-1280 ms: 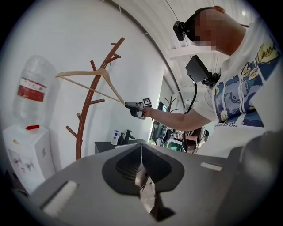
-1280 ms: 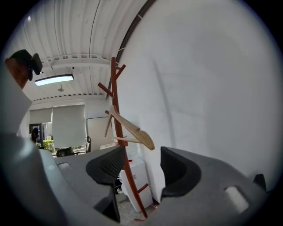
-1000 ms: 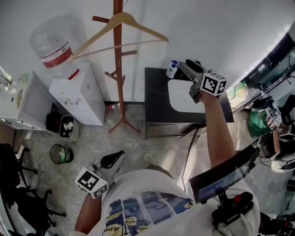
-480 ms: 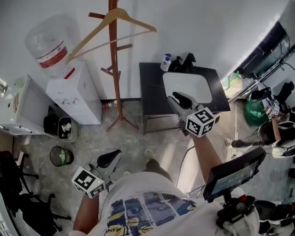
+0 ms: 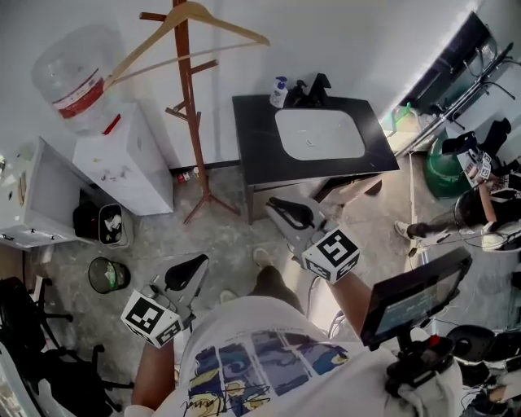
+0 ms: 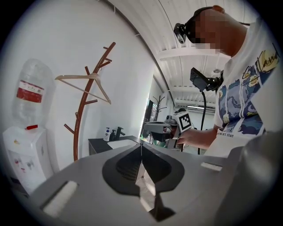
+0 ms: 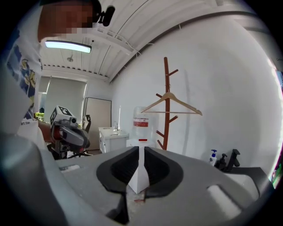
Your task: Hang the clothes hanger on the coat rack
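The hanger (image 5: pixel 192 10) already sits on the coat rack (image 5: pixel 189 106). Its hook is over the top of the pole, and nothing holds it. Both grippers are low and close to the person's body, well apart from it.

From the grippers, the hanger lies ahead and high up, against the white wall. In the head view the rack stands to the upper left of the right gripper (image 5: pixel 281 212) and more or less straight beyond the left gripper (image 5: pixel 191 269), so the left hand looks the nearer of the two.

The hanger's long axis runs crosswise to the pole and roughly along the wall. In the head view one shoulder dips toward the water dispenser (image 5: pixel 122 163) and the other reaches toward the sink table (image 5: pixel 252 138). In the right gripper view it hangs broadside and close to level, with its hook upward.

The left gripper's jaws are pressed together on nothing. The right gripper's jaws have just been closing and stand almost together, with a thin slit left and nothing between them.

Judging by this, the hanging is done and no further reach toward the rack seems called for.
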`<action>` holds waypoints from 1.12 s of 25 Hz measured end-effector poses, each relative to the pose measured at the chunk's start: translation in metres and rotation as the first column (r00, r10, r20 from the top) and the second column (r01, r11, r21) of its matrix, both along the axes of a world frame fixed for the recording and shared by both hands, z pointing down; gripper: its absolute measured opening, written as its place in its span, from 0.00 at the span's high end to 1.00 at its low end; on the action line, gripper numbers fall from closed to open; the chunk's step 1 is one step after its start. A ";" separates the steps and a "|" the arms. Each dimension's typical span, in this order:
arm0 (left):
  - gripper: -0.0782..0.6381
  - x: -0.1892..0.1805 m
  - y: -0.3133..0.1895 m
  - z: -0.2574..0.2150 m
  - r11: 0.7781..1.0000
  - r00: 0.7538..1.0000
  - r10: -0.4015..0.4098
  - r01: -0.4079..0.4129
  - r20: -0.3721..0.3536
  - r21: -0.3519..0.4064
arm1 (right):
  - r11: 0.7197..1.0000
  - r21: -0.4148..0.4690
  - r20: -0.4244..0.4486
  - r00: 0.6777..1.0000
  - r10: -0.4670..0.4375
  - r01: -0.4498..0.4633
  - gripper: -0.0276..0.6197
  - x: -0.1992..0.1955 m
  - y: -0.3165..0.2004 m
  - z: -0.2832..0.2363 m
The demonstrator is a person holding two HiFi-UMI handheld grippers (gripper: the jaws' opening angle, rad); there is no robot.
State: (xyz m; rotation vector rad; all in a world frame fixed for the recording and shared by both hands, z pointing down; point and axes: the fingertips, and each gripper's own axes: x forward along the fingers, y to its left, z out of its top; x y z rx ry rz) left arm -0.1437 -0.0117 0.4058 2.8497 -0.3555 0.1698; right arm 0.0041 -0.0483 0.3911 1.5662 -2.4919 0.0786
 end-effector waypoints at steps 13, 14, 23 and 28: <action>0.88 -0.005 0.029 -0.009 0.999 0.999 0.028 -0.027 -0.034 0.026 | 0.993 -0.005 -0.068 0.991 -0.116 0.116 0.95 -0.071 0.054 -0.007; 0.88 -0.005 0.030 -0.008 0.999 0.999 0.031 -0.030 -0.034 0.025 | 0.993 -0.008 -0.070 0.991 -0.114 0.114 0.95 -0.072 0.057 -0.006; 0.88 -0.008 0.041 -0.010 0.998 0.999 0.035 -0.034 -0.034 0.046 | 0.993 -0.010 -0.104 0.988 -0.116 0.116 0.95 -0.079 0.069 -0.007; 0.88 -0.012 0.041 -0.009 0.999 0.999 0.024 -0.022 -0.034 0.043 | 0.991 -0.023 -0.102 0.986 -0.134 0.132 0.95 -0.085 0.068 -0.005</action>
